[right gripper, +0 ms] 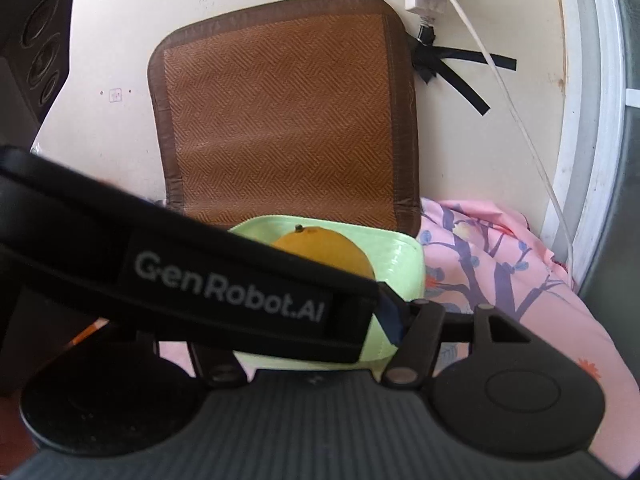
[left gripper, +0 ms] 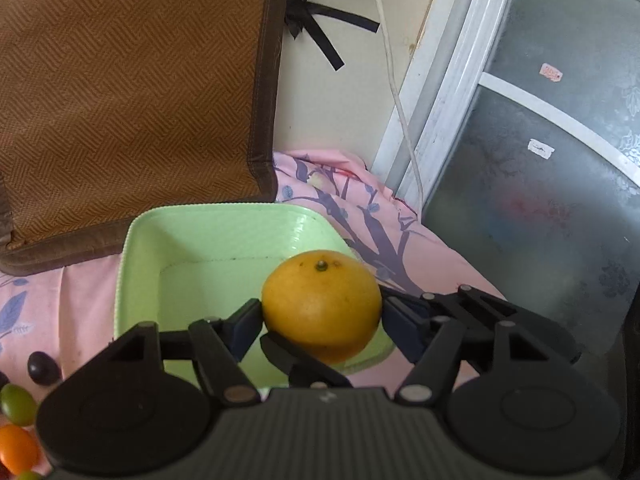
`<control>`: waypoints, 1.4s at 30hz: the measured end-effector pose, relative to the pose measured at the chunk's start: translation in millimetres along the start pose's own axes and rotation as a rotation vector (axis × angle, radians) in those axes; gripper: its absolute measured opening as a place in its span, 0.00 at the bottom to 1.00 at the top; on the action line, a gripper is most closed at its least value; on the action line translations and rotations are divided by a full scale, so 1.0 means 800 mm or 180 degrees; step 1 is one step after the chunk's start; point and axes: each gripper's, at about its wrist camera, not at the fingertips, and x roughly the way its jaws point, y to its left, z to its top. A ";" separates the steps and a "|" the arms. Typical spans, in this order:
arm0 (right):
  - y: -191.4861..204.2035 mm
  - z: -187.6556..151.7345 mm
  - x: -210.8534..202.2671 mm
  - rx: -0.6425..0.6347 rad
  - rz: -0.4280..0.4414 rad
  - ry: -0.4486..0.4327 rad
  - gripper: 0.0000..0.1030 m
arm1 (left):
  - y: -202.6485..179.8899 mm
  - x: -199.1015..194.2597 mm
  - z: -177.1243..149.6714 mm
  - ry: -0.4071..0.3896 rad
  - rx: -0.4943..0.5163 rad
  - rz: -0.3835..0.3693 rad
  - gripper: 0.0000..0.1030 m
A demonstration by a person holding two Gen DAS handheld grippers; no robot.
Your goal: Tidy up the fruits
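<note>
My left gripper (left gripper: 322, 320) is shut on an orange (left gripper: 322, 304), stem end up, and holds it over the near right part of a light green square tray (left gripper: 140, 256). The tray shows nothing else inside. In the right wrist view the orange (right gripper: 328, 250) and the tray (right gripper: 400, 256) show behind the left gripper's black strap (right gripper: 224, 288), which crosses in front and hides most of my right gripper. Only one right finger (right gripper: 390, 316) shows, so I cannot tell its state. Small fruits lie at the lower left: a dark one (left gripper: 40, 368), a green one (left gripper: 18, 404), an orange one (left gripper: 16, 450).
A pink flowered cloth (left gripper: 360, 208) covers the surface. A brown woven mat (left gripper: 132, 88) leans on the wall behind the tray. A white cable (left gripper: 394, 80) hangs down the wall. A frosted glass door (left gripper: 540, 160) stands at the right. A black speaker (right gripper: 36, 52) is at the left.
</note>
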 end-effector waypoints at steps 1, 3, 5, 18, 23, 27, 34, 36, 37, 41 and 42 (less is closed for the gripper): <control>-0.001 -0.003 0.003 0.0015 -0.0002 0.0005 0.65 | -0.001 0.005 -0.002 0.0039 -0.0017 0.0017 0.65; -0.006 -0.008 -0.002 0.0061 -0.0012 -0.0069 0.66 | 0.002 0.021 -0.007 0.0120 -0.0047 0.0042 0.65; -0.006 -0.009 -0.004 0.0047 -0.0053 -0.0115 0.65 | 0.008 0.034 -0.009 0.0237 -0.0096 0.0059 0.65; -0.023 -0.025 -0.065 0.0408 0.0328 -0.0630 0.57 | 0.030 -0.146 -0.061 -0.0487 -0.0088 0.0338 0.78; 0.014 -0.041 -0.083 0.0443 0.0743 -0.0407 0.35 | 0.094 -0.237 -0.119 -0.0442 -0.0152 0.1153 0.78; 0.070 -0.049 -0.082 0.0335 0.1092 -0.0129 0.25 | 0.151 -0.278 -0.159 -0.0504 -0.0384 0.1562 0.78; 0.150 -0.039 -0.068 0.0014 0.1129 0.0015 0.26 | 0.230 -0.260 -0.170 -0.0418 -0.0588 0.1709 0.76; 0.160 -0.035 -0.063 -0.0067 0.1062 0.0019 0.27 | 0.241 -0.247 -0.165 -0.0393 -0.0490 0.1636 0.76; 0.162 -0.034 -0.061 -0.0083 0.1036 0.0027 0.27 | 0.246 -0.240 -0.164 -0.0389 -0.0454 0.1601 0.76; 0.167 -0.034 -0.046 -0.0198 0.0819 0.0089 0.31 | 0.253 -0.215 -0.160 -0.0356 -0.0409 0.1507 0.74; 0.165 -0.035 -0.043 -0.0183 0.0794 0.0102 0.32 | 0.253 -0.210 -0.161 -0.0334 -0.0422 0.1498 0.71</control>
